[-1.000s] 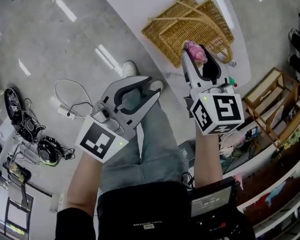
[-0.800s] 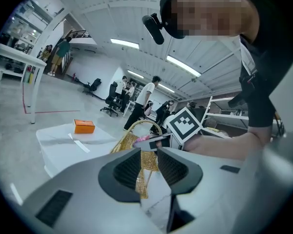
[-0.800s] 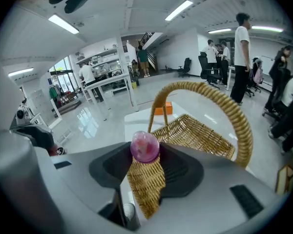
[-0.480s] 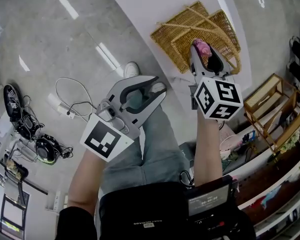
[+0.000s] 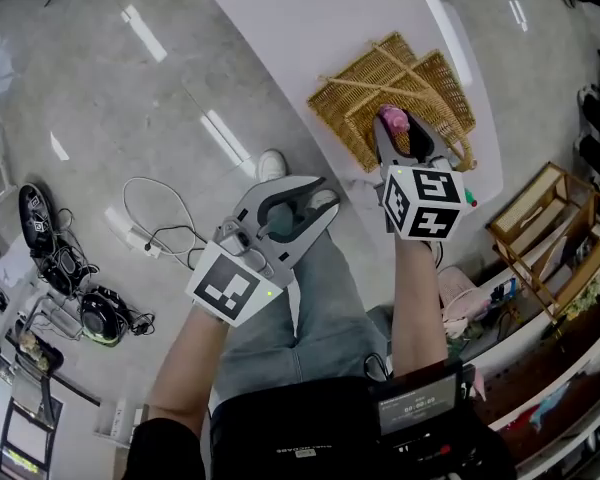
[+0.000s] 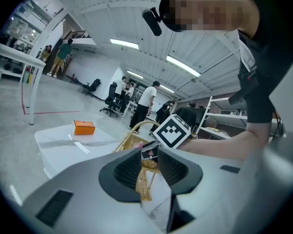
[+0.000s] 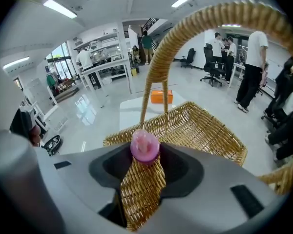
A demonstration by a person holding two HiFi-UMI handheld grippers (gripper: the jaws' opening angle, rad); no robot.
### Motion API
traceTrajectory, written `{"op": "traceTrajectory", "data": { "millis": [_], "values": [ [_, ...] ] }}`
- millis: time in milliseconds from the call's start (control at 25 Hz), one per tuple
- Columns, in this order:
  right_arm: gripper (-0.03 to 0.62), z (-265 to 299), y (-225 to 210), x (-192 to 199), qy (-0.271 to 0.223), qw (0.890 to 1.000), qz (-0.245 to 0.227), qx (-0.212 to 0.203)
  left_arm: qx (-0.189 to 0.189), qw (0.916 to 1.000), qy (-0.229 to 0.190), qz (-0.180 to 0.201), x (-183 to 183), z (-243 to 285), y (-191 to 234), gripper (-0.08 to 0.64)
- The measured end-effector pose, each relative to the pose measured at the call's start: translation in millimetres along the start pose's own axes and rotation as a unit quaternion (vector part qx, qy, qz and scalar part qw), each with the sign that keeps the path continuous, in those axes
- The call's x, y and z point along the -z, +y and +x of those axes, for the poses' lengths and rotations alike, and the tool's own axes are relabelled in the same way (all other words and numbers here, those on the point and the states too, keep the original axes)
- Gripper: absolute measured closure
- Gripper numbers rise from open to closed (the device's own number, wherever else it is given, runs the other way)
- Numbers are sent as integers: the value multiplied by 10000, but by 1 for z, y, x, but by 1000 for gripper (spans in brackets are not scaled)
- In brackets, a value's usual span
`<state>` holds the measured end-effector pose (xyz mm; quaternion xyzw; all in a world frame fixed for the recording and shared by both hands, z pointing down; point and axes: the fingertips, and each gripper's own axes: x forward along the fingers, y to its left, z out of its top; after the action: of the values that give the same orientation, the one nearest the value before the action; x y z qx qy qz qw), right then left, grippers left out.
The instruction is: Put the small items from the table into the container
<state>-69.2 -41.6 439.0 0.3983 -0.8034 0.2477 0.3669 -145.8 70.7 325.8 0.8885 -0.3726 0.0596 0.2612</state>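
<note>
Right gripper view, rounded pink item (image 7: 145,146), woven wicker basket (image 7: 200,126)

Basket (image 5: 400,98) on table (image 5: 300,38) — small item (image 7: 145,146) above its rim, box (image 7: 161,96) beyond

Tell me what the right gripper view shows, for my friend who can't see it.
The right claw grips a small pink item at its tips, held over the near edge of a wicker basket with a tall arched handle. Beyond the basket, an orange box sits on the white table.
</note>
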Motion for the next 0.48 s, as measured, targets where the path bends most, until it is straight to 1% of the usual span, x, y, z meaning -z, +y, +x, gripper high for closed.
{"op": "traceTrajectory", "data": {
  "millis": [200, 280, 480],
  "values": [
    [411, 3, 3, -1, -16, 9999, -59, -111, -36, 10000, -11, 23, -1, 7, 3, 456],
    [409, 1, 3, 0, -28, 9999, -59, -95, -51, 10000, 0, 10, 0, 8, 2, 455],
    [400, -6, 5, 1, -105, 9998, 71, -151, -37, 10000, 56, -33, 2, 9, 0, 456]
  ]
}}
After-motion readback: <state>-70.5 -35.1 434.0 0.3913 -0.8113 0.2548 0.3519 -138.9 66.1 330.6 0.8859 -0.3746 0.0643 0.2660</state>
